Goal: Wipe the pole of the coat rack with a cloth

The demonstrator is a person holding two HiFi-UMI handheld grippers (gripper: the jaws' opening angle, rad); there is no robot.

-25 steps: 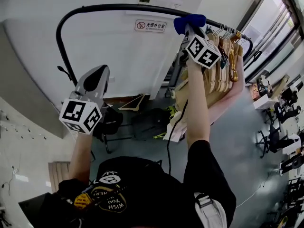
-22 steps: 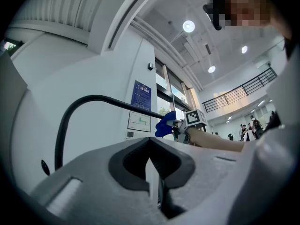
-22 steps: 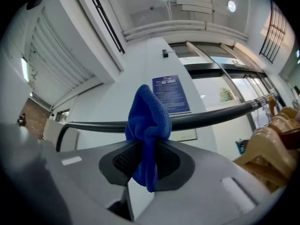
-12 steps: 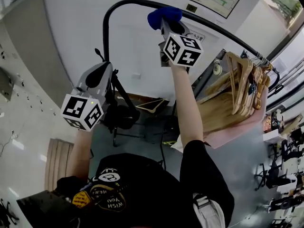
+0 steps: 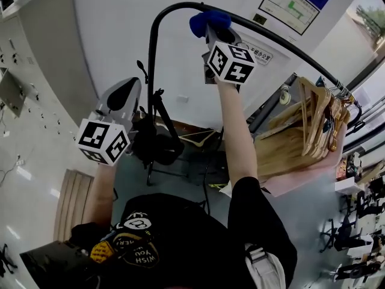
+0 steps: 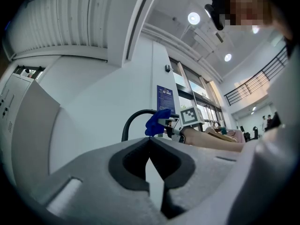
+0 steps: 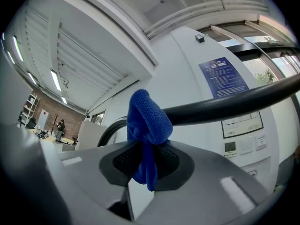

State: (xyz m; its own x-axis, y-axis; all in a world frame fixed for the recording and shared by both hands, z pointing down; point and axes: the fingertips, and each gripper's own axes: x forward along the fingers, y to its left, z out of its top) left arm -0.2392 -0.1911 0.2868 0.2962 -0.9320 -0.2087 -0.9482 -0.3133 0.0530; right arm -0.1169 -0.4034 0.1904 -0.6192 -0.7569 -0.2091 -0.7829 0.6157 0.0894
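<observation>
Jaws of the right gripper (image 7: 145,162) were pinched shut on a blue cloth (image 7: 146,121). Its lower tail hung between them and its bunched top stood above them. That top covered the black pole (image 7: 225,103) of the coat rack just where the two met, so how far the cloth wrapped round the pole could not be told. To the right the pole emerged from behind the cloth, and to the left it curved downward.

In the head view the right gripper (image 5: 210,34) was raised overhead at the end of an outstretched arm. The cloth (image 5: 209,23) hid its jaw tips and sat on the pole (image 5: 283,38) near the top of the bend. Farther right the pole ran behind a bunch of wooden hangers (image 5: 307,125) and was cut off near the frame edge. The rack's foot was hidden behind the person's body.

The left gripper (image 6: 150,149) had its jaws pressed together at the tips with nothing between them. It was held lower and well apart from the pole (image 6: 133,118), beside the person's left shoulder in the head view (image 5: 122,95). Its camera saw the cloth (image 6: 157,122) small and far off, just left of the right gripper's marker cube (image 6: 190,116).
</observation>
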